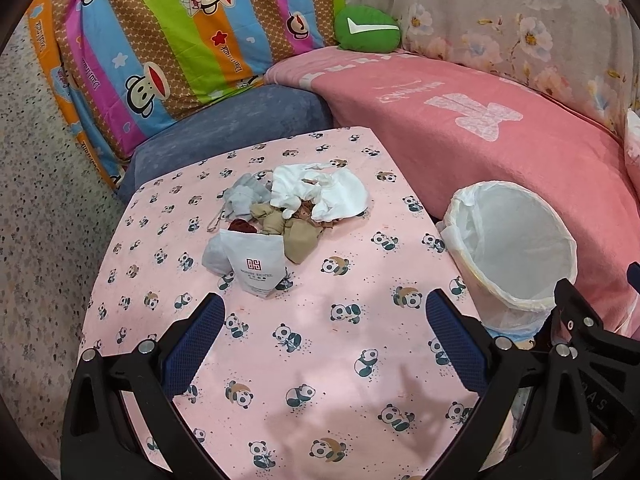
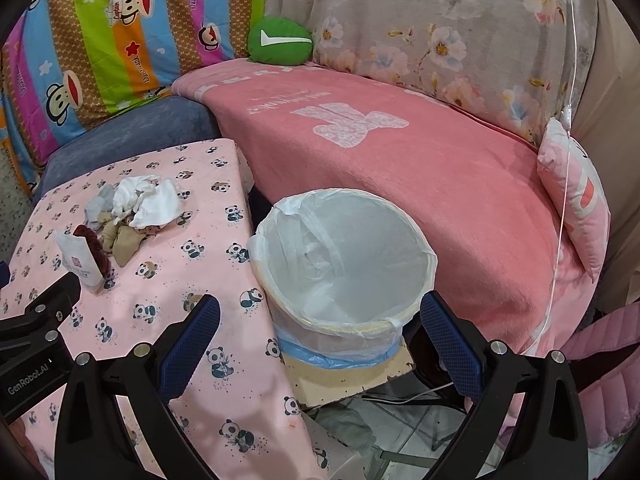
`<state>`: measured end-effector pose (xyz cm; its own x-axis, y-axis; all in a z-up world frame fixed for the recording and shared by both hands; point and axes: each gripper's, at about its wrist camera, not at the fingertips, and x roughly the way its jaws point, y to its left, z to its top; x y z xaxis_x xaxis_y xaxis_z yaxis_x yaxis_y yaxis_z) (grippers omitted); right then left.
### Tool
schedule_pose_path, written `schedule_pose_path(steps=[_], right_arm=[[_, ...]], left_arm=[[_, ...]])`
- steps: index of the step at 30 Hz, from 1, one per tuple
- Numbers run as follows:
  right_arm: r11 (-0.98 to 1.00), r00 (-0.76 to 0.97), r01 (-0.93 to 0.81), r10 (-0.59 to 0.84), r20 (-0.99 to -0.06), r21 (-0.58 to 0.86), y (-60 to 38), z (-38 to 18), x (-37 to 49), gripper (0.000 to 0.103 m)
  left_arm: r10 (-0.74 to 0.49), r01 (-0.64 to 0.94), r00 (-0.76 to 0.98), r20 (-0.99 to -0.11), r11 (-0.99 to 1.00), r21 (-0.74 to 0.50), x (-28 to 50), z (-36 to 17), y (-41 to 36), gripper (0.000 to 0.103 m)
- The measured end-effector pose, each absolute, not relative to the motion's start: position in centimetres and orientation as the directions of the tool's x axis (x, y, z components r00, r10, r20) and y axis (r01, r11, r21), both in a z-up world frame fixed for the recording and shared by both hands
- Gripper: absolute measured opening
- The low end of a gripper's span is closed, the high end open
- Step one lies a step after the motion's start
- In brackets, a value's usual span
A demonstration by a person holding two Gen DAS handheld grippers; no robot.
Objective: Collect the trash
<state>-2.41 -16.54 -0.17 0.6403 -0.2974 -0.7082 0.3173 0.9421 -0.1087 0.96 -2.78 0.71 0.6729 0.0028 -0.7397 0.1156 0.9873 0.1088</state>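
Both of my hand-held grippers are hovering spread wide, gripping nothing. Left hand-held gripper (image 1: 324,344) is hanging over the bench (image 1: 304,360), which is wearing a pink panda-print cloth; right hand-held gripper (image 2: 320,344) is sitting off the bench's edge, aiming down at the trash bin (image 2: 344,256).

Trash is lying in one heap toward the far side of the bench, well apart from my left pads (image 1: 192,344).
- Nearest piece: white paper pouch (image 1: 258,260) with a red logo, standing half open, something dark red poking from its mouth. Judging it light and thin-walled, likely crushing flat under a pinch; I am planning to take it by the upper edge.
- Behind it: tan crumpled wads (image 1: 292,228), soft, probably paper or cloth, I cannot tell which. Pinching across a fold should be enough.
- Left of those: grey crumpled bit (image 1: 242,198) with a thin cord trailing onto the cloth.
- On top at the back: white crumpled tissue (image 1: 320,192), biggest and loosest. Expecting it to weigh almost nothing and to tear or shed if I am grabbing only a corner, so going for the bulk.

Pieces are touching and overlapping; lifting one may be dragging a neighbour along.

Bin is standing just beside the bench's right edge, lined with a thin clear bag (image 2: 288,220) folded over the rim, mouth open and looking empty. Pink blanket (image 2: 400,160) is lying beyond it.
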Motion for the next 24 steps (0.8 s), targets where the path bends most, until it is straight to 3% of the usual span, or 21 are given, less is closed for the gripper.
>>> schedule_pose_path(steps=[24], right_arm=[[0.916,0.634,0.386,-0.351,-0.689,-0.111,-14.8,0.2,-2.0,0.098]], left_arm=[[-0.062,0.17,0.685,-0.725,0.982,0.077,3.1,-0.9,0.6,0.096]])
